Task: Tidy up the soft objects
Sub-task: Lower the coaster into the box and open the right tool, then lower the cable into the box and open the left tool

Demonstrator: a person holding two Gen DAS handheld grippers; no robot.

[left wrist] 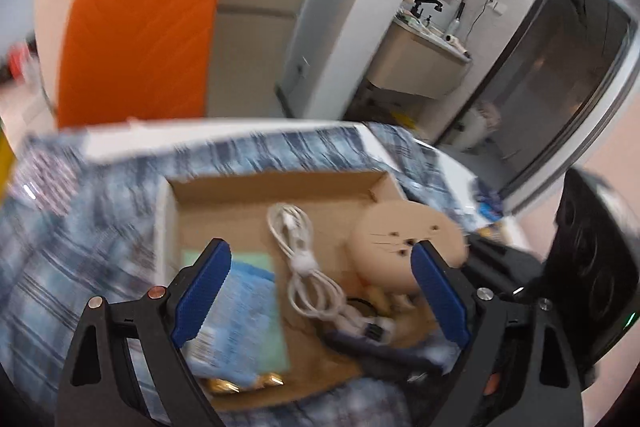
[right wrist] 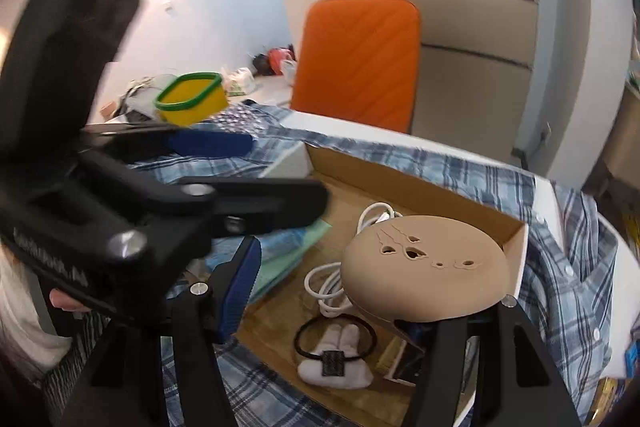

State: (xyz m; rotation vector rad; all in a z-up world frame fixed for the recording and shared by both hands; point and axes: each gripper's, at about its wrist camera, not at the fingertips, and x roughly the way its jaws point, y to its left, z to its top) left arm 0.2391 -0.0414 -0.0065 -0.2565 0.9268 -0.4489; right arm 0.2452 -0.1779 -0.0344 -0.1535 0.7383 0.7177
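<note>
Okay, my left gripper hangs over the cardboard box with its blue pads spread wide and nothing pinched between them; below that gap I see the coiled white cable lying on the box floor, and a blue packet on a pale green sheet just by the left pad. My right gripper carries the tan round face cushion over the right end of the box, though I can't make out its right pad under the cushion, so whether it truly clamps I cannot tell. In the right wrist view a black hair tie with a white plush piece lies on the box floor beneath the cushion. A blue plaid shirt spreads around the box, a yellow tub with a green rim sits further back, and an orange chair stands behind.
</note>
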